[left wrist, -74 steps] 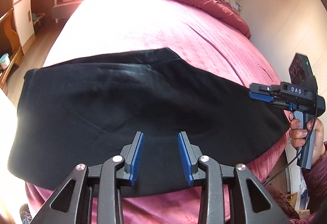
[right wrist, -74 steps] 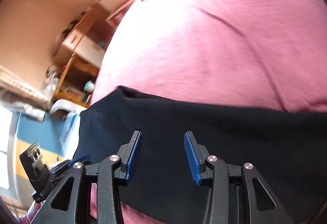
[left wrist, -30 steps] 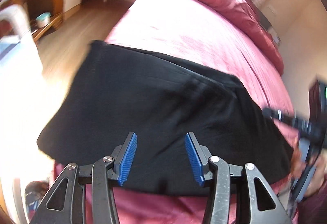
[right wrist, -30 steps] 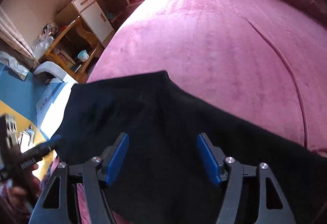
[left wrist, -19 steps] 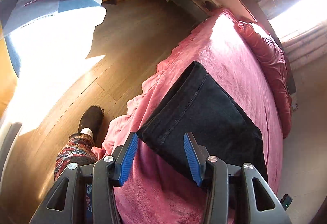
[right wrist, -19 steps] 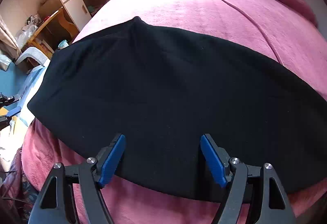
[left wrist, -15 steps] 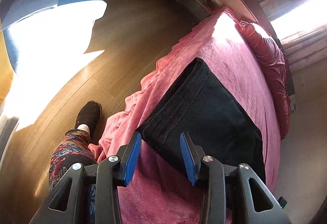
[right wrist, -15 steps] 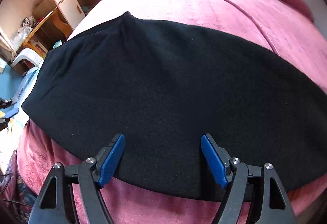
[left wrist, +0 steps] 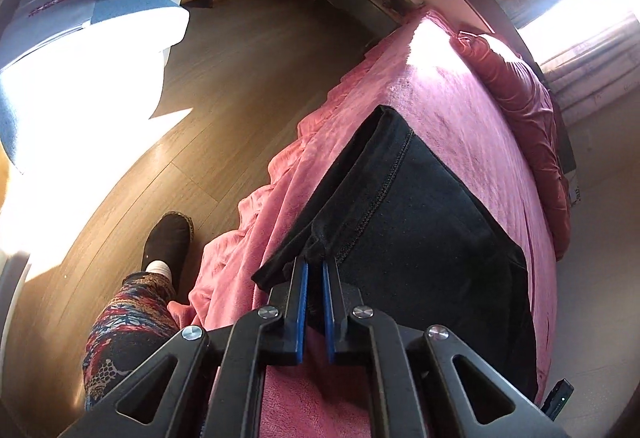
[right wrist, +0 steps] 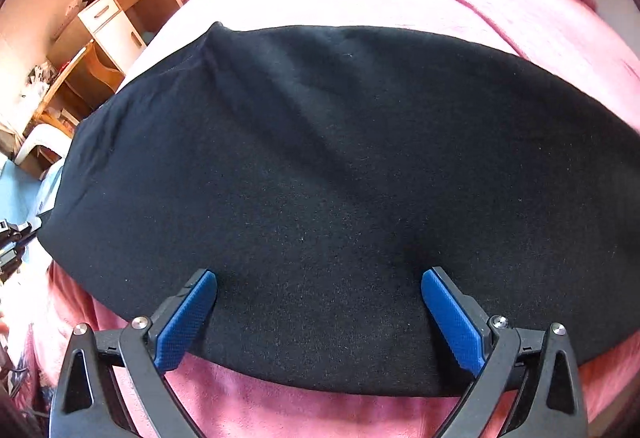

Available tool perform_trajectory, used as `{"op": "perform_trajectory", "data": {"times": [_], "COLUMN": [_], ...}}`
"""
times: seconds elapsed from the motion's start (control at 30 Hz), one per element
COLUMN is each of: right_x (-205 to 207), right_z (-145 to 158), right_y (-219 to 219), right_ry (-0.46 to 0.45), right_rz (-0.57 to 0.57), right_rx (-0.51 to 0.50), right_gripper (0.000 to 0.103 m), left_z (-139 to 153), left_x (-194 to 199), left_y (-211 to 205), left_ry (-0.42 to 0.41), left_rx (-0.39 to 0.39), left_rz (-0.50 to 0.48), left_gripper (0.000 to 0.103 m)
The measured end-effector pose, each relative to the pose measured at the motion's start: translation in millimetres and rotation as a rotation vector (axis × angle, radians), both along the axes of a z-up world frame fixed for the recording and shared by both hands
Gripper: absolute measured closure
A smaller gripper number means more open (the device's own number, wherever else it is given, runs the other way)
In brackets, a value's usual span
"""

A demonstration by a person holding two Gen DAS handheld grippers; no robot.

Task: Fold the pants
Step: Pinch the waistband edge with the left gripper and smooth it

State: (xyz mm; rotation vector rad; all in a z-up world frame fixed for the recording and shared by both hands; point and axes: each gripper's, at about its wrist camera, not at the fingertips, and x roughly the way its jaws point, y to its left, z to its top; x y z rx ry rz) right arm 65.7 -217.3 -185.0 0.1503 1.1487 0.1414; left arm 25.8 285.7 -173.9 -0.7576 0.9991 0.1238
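The black pants [left wrist: 420,230] lie flat across the pink bed cover [left wrist: 460,118], one end at the bed's near side edge. My left gripper [left wrist: 313,266] is shut on the near corner of that end, by the stitched hem. In the right wrist view the pants [right wrist: 340,166] fill the middle, folded lengthwise. My right gripper [right wrist: 320,290] is open wide, its blue fingertips [right wrist: 192,302] resting on the near edge of the fabric. The left gripper shows small at the far left [right wrist: 12,238].
Wooden floor [left wrist: 224,86] lies left of the bed, with the person's foot [left wrist: 168,242] and patterned leg beside it. A blue and white chair [left wrist: 80,22] stands at the left. A desk and white cabinet [right wrist: 108,26] are beyond. A red duvet [left wrist: 528,110] lies along the bed's far side.
My left gripper swung to the end of the pants and closed on the corner. My right gripper moved down to the near edge and opened wider.
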Motion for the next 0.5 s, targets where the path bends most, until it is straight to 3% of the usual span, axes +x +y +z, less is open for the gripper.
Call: {"op": "perform_trajectory", "data": {"times": [0.13,0.37,0.5], "right_x": [8.5,15.1,7.8], "right_z": [3.2,4.1,2.6], "right_y": [8.0,14.8,15.8], "right_ry": [0.016,0.015,0.009], "right_rz": [0.013,0.018,0.018], "right_rx": [-0.027,-0.048,-0.054], "right_gripper": [0.000,0.000,0.000], "left_z": [26.0,-15.3,-19.1], "left_x": [-2.3,17.6,15.6], "left_y": [2.1,-6.4,-7.1], "left_ry": [-0.140,0.084,0.117], "left_rx": [0.005,0.152,0.193], "left_rz": [-0.012,-0.069,-0.058], "left_gripper": [0.097,0.097,0.088]}}
